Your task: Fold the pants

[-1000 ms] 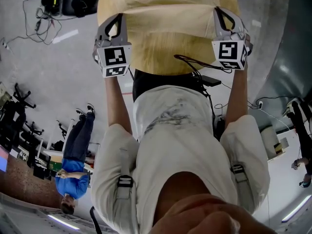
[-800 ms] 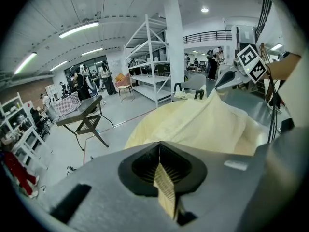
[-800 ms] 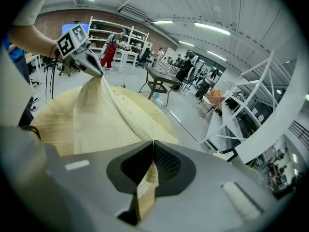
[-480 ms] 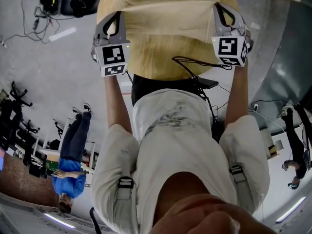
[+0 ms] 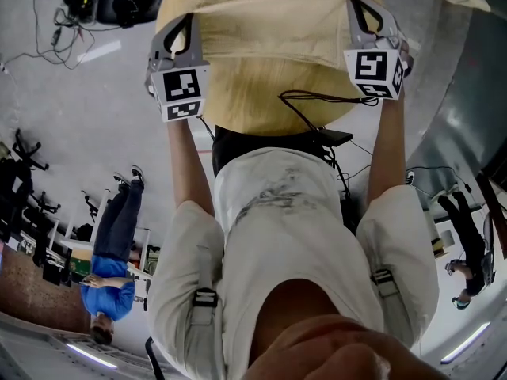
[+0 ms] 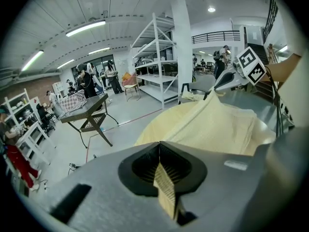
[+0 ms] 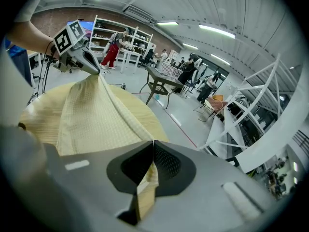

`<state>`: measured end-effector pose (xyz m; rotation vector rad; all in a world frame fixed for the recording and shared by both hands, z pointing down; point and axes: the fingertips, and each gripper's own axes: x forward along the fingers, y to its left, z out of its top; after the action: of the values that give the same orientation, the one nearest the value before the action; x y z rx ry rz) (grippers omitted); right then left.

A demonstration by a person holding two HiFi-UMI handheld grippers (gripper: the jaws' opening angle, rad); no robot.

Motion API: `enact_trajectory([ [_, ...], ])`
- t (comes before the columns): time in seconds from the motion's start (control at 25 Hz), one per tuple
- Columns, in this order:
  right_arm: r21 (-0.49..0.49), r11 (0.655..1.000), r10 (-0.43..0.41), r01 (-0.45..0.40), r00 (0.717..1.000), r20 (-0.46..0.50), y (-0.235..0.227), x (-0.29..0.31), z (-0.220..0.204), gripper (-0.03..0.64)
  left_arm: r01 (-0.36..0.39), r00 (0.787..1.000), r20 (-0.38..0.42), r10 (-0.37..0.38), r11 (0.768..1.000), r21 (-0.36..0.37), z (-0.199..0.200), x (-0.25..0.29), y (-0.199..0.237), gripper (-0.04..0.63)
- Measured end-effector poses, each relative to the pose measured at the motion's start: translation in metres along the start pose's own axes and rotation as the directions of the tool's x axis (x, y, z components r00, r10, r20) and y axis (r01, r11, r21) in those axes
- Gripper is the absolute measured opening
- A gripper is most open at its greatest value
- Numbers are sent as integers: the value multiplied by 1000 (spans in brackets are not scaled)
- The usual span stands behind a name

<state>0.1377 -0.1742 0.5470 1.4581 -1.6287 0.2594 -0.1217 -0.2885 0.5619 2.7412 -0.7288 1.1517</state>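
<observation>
The pale yellow pants [image 5: 261, 30] hang stretched between my two grippers, draped over a round light wooden tabletop [image 5: 261, 105]. My left gripper [image 5: 179, 32] is shut on one edge of the pants; a strip of the cloth [image 6: 166, 192] shows pinched between its closed jaws [image 6: 158, 151]. My right gripper [image 5: 366, 20] is shut on the opposite edge, with a fold [image 7: 145, 190] caught in its jaws [image 7: 153, 150]. Each gripper view shows the other gripper [image 6: 231, 77] [image 7: 83, 58] lifting the fabric [image 7: 91, 112] into a peak.
A black cable [image 5: 317, 101] trails over the table edge toward my body. A dark-framed table [image 6: 89, 112] and white shelving [image 6: 161, 57] stand across the grey floor. A person in a blue shirt [image 5: 111, 283] and others stand farther off.
Both grippers have drifted a little away from my body, the right one more, still holding the pants taut between them. Their jaws have stayed closed.
</observation>
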Motion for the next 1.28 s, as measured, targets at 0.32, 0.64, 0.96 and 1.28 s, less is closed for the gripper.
enact_trajectory([
  [0.32,-21,1000,-5,5,1000,18,-14,18,8,14,-35,999,-2,35,999,-14,5,9,9,14],
  [0.64,-40,999,-10,10,1000,10,-22,39,12,15,-68,998,-7,68,997,-43,4,21,14,15],
  [0.96,-45,998,-33,34,999,13,-16,31,9,17,-79,997,4,79,994,-76,3,15,9,18],
  [1.28,-31,997,-63,64,998,19,-16,25,10,44,-83,996,26,85,993,-84,5,14,10,31],
])
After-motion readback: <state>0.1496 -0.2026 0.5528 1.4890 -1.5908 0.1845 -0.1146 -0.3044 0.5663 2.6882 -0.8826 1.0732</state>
